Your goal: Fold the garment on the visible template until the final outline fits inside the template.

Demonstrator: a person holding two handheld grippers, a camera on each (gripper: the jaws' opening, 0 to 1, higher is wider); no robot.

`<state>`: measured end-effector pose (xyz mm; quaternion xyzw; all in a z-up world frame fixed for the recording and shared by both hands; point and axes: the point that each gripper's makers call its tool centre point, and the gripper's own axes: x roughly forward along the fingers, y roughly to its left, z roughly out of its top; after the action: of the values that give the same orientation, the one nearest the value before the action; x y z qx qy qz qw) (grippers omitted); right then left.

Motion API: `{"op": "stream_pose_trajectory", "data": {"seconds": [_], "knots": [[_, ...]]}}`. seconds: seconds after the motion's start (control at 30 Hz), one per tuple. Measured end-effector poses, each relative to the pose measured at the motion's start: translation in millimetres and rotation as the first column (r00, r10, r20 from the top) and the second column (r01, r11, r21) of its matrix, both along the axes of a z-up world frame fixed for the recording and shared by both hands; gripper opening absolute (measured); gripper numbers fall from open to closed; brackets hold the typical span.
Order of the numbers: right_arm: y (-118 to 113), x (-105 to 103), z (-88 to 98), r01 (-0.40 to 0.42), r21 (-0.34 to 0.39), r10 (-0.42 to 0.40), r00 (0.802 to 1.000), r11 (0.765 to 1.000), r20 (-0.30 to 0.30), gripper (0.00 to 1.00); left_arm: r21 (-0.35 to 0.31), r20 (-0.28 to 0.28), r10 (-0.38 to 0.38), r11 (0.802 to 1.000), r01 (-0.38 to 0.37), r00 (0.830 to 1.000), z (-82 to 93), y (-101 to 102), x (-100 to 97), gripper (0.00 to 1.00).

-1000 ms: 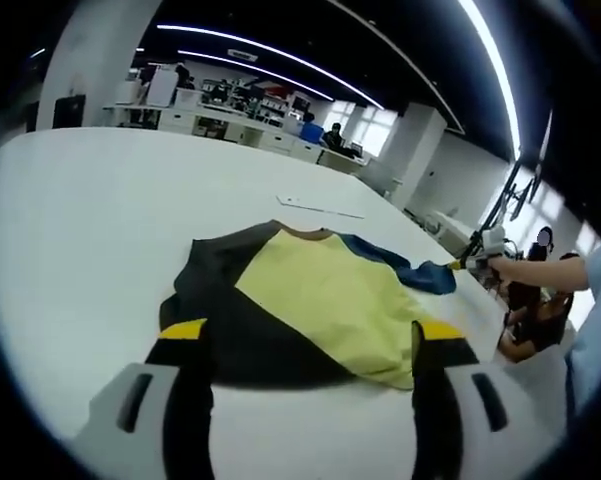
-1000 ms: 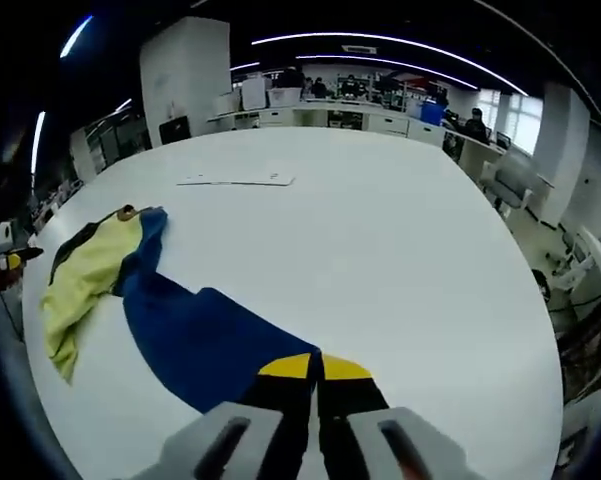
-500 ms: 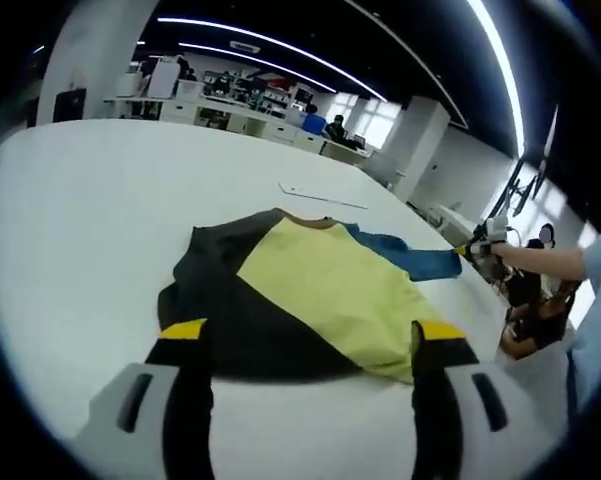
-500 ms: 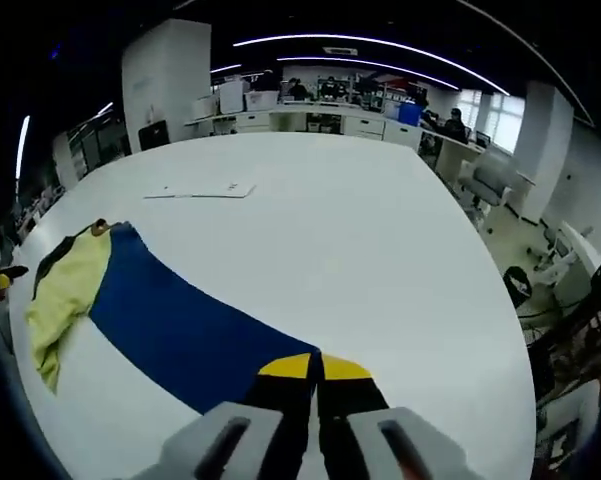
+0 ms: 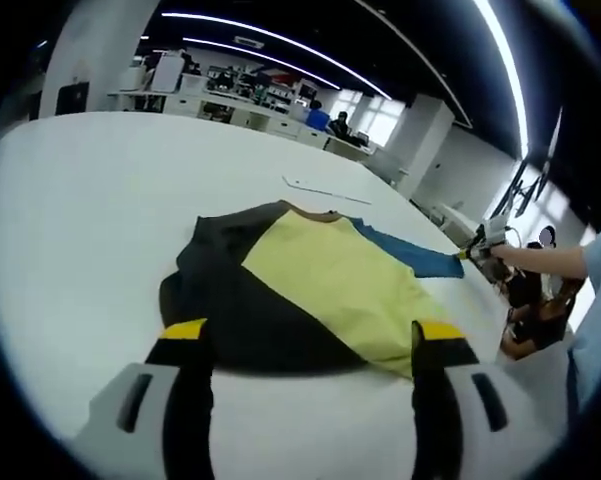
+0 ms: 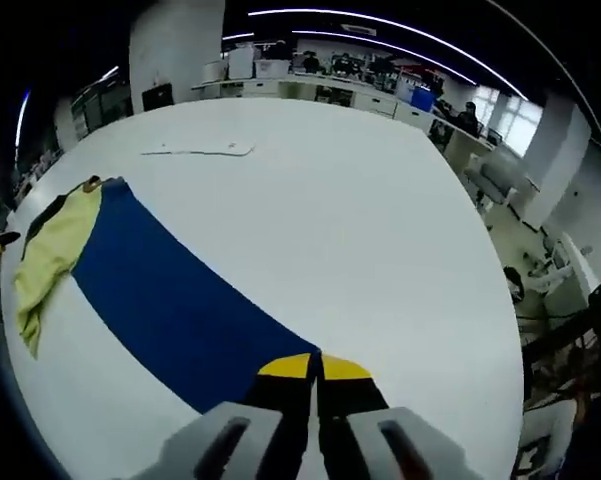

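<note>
Room: open office under long ceiling light strips, desks and seated people far off past the white counter [image 5: 90, 200].
Garment [image 5: 310, 285]: black, yellow and blue top, lying flat on the counter just ahead of the left claw [image 5: 305, 340], collar toward 12 o'clock in the left gripper view.
Blue sleeve [image 6: 170, 300]: drawn out straight across the counter, running from the yellow body at 9 o'clock to the right claw [image 6: 315, 368] at 6 o'clock in the right gripper view.
Template [image 6: 200, 150]: probably the thin flat sheet lying well apart from the garment, at 11 o'clock in the right gripper view; hard to confirm at this size.
Left claw: spread wide, holding nothing, hovering above the hem.
Right claw: pinched tight on the sleeve's cuff end, also visible at 3 o'clock in the left gripper view [image 5: 472, 252].
Step in hand: apparently stretching the sleeve out flat before any fold.
Next move: likely carrying the cuff back over the body for a first fold, with the left claw free to pin the hem or take the opposite side.
</note>
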<state>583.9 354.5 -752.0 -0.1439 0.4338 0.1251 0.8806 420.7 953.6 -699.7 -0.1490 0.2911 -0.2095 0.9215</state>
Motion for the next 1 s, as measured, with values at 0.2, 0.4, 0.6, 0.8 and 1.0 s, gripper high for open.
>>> {"op": "stream_pose_trajectory", "data": {"seconds": [0.2,0.4,0.6,0.8,1.0], "knots": [[-1,1,-1.2,0.031,0.016,-0.031,1.0,0.999,0.001,0.0,-0.007,-0.005,0.01,1.0,-0.01,1.0,-1.1,3,-4.6,0.79],[2,0,2.2,0.026,0.034,-0.027,1.0,0.999,0.01,0.0,-0.01,-0.002,0.019,1.0,-0.019,1.0,-1.1,5,-6.1,0.79],[10,-9,4.1,-0.002,0.069,0.0,1.0,0.998,0.022,0.17,-0.024,0.005,0.016,1.0,-0.016,1.0,-0.9,2,-7.3,0.79],[39,-22,15.0,-0.076,0.204,0.061,0.995,0.976,0.076,0.53,-0.041,0.012,0.012,0.999,-0.012,1.0,-1.2,-2,-9.6,0.79],[61,-37,38.1,-0.134,0.268,0.1,0.986,0.954,0.136,0.77,-0.05,0.023,0.011,0.999,-0.01,1.0,3.1,-1,-13.8,0.79]]}}
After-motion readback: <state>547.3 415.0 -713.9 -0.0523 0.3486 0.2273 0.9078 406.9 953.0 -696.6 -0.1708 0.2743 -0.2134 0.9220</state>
